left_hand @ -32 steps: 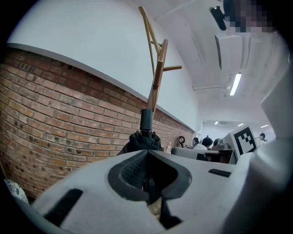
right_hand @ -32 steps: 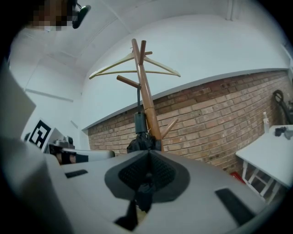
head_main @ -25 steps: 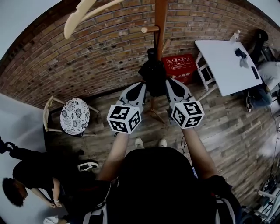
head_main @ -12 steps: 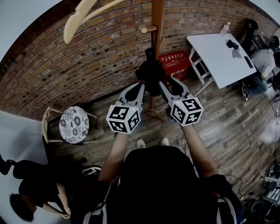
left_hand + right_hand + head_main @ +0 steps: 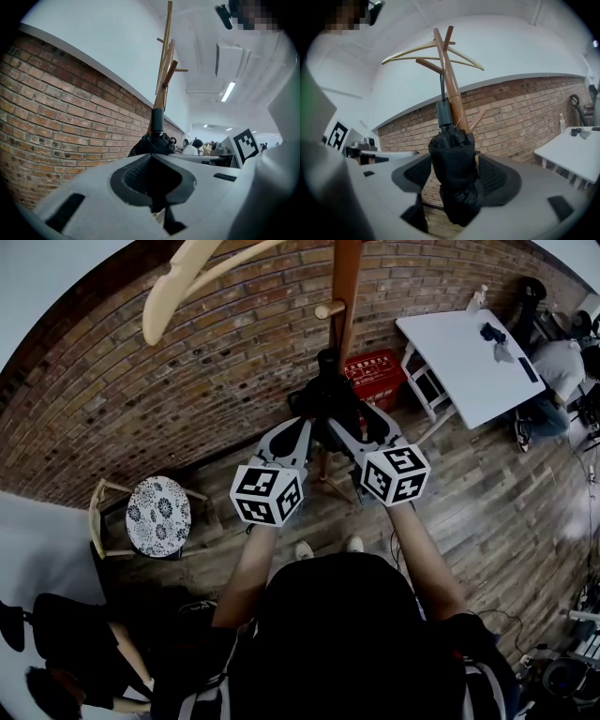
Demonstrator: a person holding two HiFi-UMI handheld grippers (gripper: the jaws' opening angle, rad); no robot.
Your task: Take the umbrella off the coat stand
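- The umbrella (image 5: 452,159) is hung against the pole of the coat stand (image 5: 451,89).
- The jaws of the right gripper (image 5: 352,424) have just been opening; the umbrella is positioned between them, unclamped.
- The left gripper (image 5: 152,161) is closed on nothing, just beside the umbrella.

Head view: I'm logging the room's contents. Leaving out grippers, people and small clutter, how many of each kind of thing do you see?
Coat stand: 1
Umbrella: 1
Hanger: 1
White table: 1
Patterned chair: 1
Red box: 1
Total: 6
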